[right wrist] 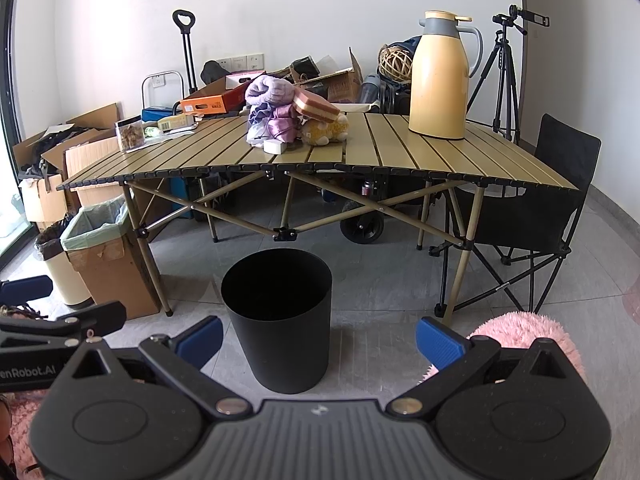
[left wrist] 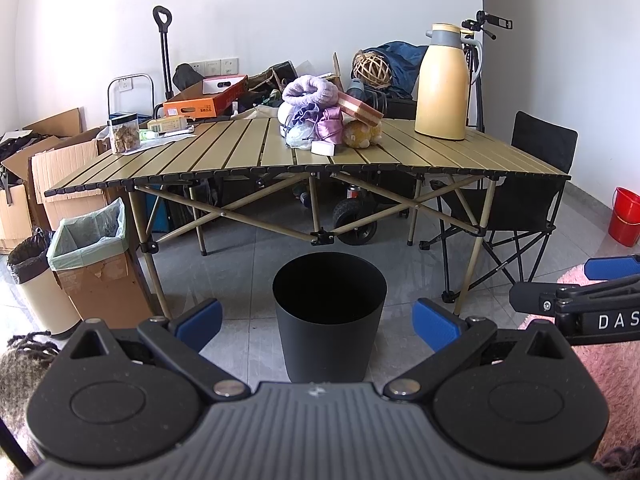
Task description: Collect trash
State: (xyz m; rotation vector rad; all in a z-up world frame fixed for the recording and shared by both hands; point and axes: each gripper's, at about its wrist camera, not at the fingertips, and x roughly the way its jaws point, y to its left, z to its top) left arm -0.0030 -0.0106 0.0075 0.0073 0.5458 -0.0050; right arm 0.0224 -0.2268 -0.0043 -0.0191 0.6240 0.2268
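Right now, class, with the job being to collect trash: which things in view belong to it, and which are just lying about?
Belonging to the job:
black bin
left gripper, open
right gripper, open

Just lying about:
yellow flask
snack jar
plush toy
folding chair
red bucket

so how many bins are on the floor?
3: a black bin in front of the table, a cardboard box with a green liner by the table's left leg, and a cream bin with a black bag beside it.

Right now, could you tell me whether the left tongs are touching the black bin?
Apart. In the left wrist view the left tongs stand open and empty, with grey floor showing between each blue pad and the black bin.
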